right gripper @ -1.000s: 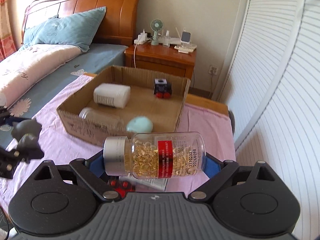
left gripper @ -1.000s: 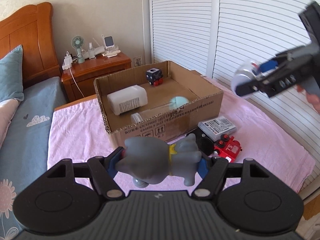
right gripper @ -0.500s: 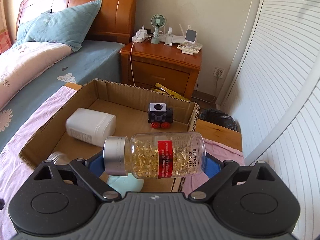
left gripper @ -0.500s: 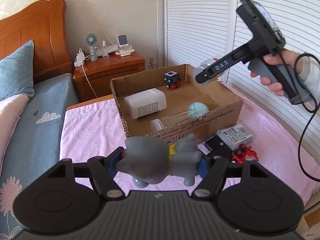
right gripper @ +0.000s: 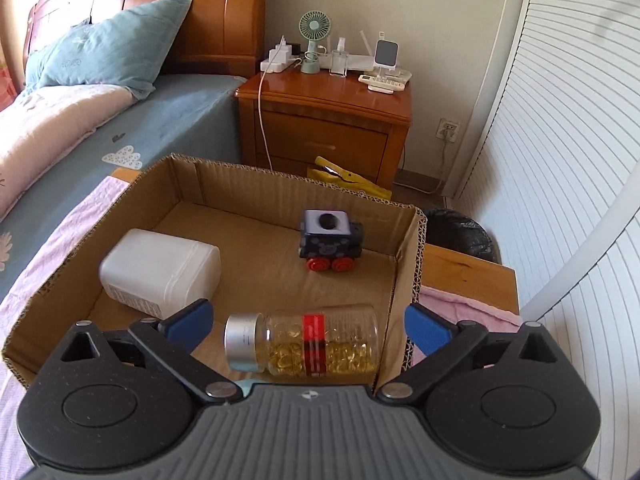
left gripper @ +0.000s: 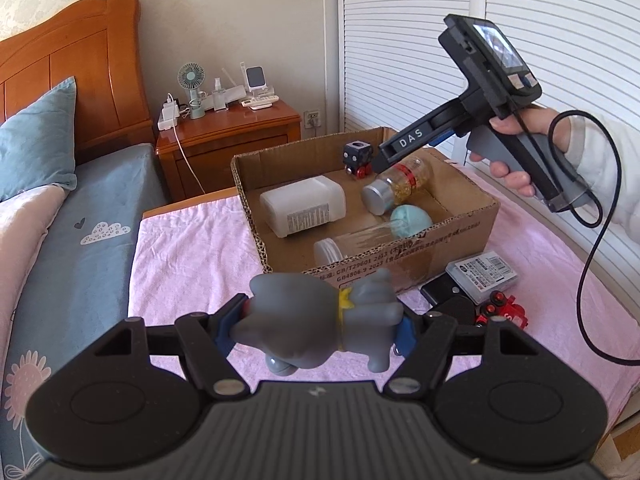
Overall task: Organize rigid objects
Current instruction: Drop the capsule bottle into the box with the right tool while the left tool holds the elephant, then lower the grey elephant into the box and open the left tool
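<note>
My left tongs (left gripper: 322, 326) pinch the grey elephant toy (left gripper: 320, 320) above the pink cloth (left gripper: 188, 260). My right tongs (right gripper: 308, 326) stand spread; the capsule bottle (right gripper: 308, 342) lies between them, untouched, on its side inside the cardboard box (right gripper: 408, 264). Beyond it stands the toy train car (right gripper: 330, 242).

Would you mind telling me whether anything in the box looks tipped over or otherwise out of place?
Nothing looks spilled or damaged. The capsule bottle, white bottle and clear jar all lie on their sides in the box; the capsule bottle's cap is on. Only the toy train stands upright.
</note>
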`<state>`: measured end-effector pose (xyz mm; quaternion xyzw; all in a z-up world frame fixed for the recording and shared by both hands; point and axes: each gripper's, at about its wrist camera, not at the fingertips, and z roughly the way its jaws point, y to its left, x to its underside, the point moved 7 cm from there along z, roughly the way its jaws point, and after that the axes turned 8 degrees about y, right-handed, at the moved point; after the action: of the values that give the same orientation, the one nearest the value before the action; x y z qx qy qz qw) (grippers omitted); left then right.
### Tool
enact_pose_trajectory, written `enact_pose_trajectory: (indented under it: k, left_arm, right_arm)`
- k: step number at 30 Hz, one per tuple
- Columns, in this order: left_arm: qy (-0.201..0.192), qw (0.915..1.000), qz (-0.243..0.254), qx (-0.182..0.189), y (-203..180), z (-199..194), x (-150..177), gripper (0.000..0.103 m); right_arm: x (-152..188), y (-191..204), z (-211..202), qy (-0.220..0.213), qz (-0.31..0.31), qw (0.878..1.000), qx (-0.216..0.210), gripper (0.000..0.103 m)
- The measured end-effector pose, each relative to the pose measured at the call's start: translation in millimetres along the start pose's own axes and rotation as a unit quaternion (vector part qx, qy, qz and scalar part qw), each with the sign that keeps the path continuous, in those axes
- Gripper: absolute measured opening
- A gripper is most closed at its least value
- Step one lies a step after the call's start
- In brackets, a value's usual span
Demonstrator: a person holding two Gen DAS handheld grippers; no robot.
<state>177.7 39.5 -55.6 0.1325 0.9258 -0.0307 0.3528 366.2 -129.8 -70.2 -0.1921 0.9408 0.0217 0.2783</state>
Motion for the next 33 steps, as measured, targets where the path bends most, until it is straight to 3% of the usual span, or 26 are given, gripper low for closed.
enact_pose_trajectory:
  k: [9,21,33]
  left_arm:
    - [0.001,1.0000,0.001,0.000,-2,-4,-3,0.072]
    - [0.008,0.9998,0.015,-0.009,-14,-1,-24,0.072]
    - [0.031,0.9991,-0.002,-0.028,-15,53,-76,0.072]
  right_arm:
    - [26,5,-40,0.011,0.010,1.000,0.007,0.103]
    - [109,10,-97,0.026,0.053,0.998,0.030,0.103]
    - [174,8,-130,-0.008,0.103,0.994,0.039,0.103]
